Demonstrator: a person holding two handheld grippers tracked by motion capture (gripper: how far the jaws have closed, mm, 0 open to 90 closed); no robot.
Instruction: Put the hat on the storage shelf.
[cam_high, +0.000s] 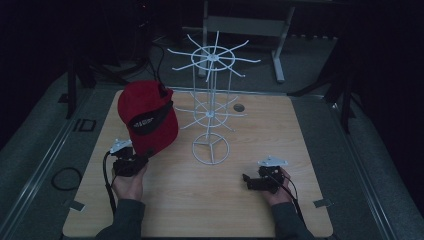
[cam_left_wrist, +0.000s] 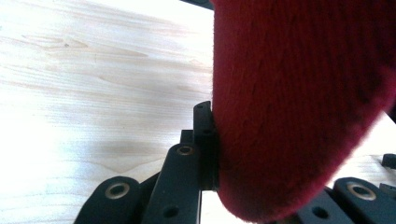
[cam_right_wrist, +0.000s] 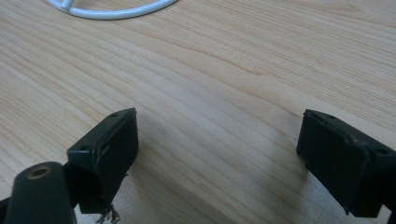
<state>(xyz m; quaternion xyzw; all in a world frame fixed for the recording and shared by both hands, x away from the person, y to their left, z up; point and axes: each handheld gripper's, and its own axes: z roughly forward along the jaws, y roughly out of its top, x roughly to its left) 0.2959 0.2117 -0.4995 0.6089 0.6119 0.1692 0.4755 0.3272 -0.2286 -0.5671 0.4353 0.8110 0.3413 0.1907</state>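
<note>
**Left clamps cap, right idle**

High view: left gripper lower left, holding red cap up beside white wire rack at centre. Right gripper lower right, over wooden table.

Left gripper view: jaws clamped on cap brim.

Right gripper view: jaws wide apart, nothing between; rack base ring top left.

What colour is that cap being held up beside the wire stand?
Red, with a black patch; the cap shows best in the high view.

Red cloth cap: fuzzy, matt nap. Pale wooden table: smooth, fine grain lines, faint sheen. White wire rack: thin coated rods, slightly glossy; black gripper jaws matt, scuffed.
</note>
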